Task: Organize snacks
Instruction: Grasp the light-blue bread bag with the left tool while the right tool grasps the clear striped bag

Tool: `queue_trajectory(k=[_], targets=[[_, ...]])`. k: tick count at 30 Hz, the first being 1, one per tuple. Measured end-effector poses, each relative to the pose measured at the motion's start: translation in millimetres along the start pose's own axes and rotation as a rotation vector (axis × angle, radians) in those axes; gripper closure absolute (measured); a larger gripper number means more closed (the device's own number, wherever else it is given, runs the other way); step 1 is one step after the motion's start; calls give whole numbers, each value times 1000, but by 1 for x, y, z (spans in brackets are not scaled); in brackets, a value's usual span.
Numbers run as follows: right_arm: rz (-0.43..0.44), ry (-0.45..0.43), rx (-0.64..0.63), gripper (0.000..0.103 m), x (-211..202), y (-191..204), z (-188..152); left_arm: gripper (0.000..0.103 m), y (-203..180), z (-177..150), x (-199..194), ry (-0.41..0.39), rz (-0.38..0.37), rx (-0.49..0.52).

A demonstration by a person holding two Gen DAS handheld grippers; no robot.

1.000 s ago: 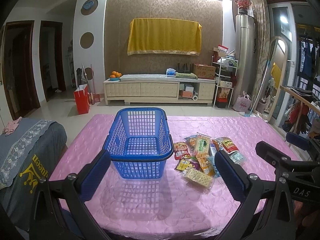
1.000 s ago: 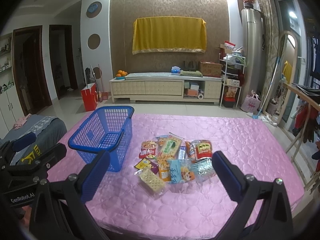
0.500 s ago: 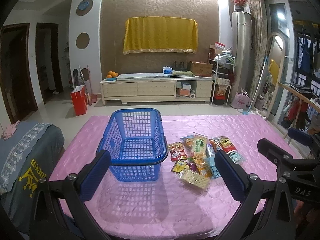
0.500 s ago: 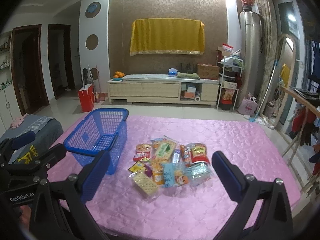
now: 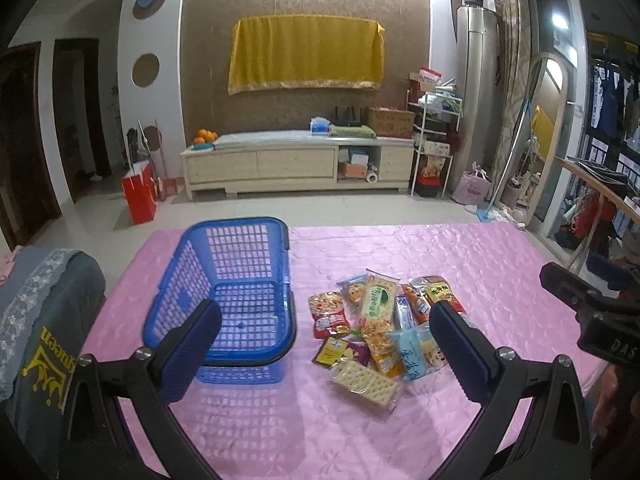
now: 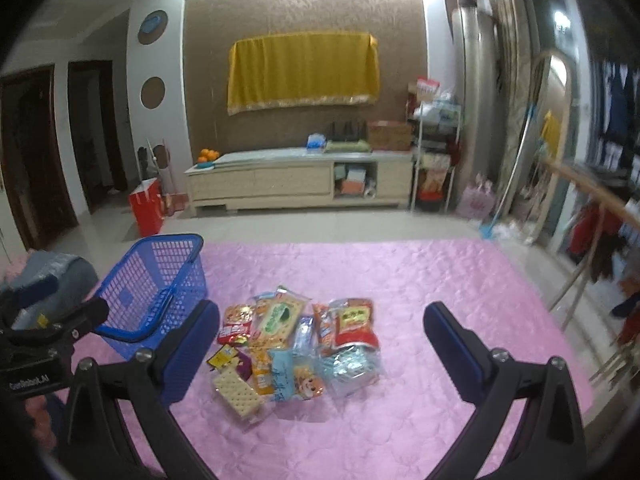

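Both tools, left tool and right tool, are held wide apart above the pink surface; nothing is gripped beside the blue basket and snack packets.

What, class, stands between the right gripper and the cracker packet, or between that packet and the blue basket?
Nothing visible does. The right gripper hangs open above the cracker packet, with only bare pink tablecloth between the packet and the blue basket.
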State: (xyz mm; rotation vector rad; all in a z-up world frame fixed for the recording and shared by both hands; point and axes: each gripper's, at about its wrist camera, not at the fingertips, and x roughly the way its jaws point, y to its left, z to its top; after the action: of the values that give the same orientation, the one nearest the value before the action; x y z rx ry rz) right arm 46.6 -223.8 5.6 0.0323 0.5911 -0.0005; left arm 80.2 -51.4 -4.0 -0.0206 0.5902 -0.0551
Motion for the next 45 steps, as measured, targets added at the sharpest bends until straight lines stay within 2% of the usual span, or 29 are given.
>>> queue_trajectory(k=[6, 12, 21, 28, 37, 39, 41, 43, 45], targets=[[-15, 126, -23, 0, 48, -23, -1, 0, -17, -1, 33, 71, -18, 17], [-6, 220, -42, 0, 85, -46, -20, 0, -45, -9, 74, 160, -45, 45], [20, 324, -53, 10, 119, -72, -49, 0, -94, -32, 143, 319, -81, 74], [17, 380, -36, 11, 144, -88, -70, 0, -105, -54, 191, 458, -107, 32], [14, 402, -14, 11, 157, -101, -82, 0, -119, -65, 230, 525, -136, 59], [8, 405, -12, 11, 157, -104, -84, 6, -120, -67, 238, 535, -134, 56], [4, 409, -7, 11, 158, -105, -83, 26, -120, -68, 242, 548, -164, 32], [-1, 413, -6, 11, 157, -106, -83, 28, -121, -69, 243, 551, -167, 31], [-3, 419, -3, 11, 157, -106, -83, 37, -122, -70, 240, 555, -195, 47]])
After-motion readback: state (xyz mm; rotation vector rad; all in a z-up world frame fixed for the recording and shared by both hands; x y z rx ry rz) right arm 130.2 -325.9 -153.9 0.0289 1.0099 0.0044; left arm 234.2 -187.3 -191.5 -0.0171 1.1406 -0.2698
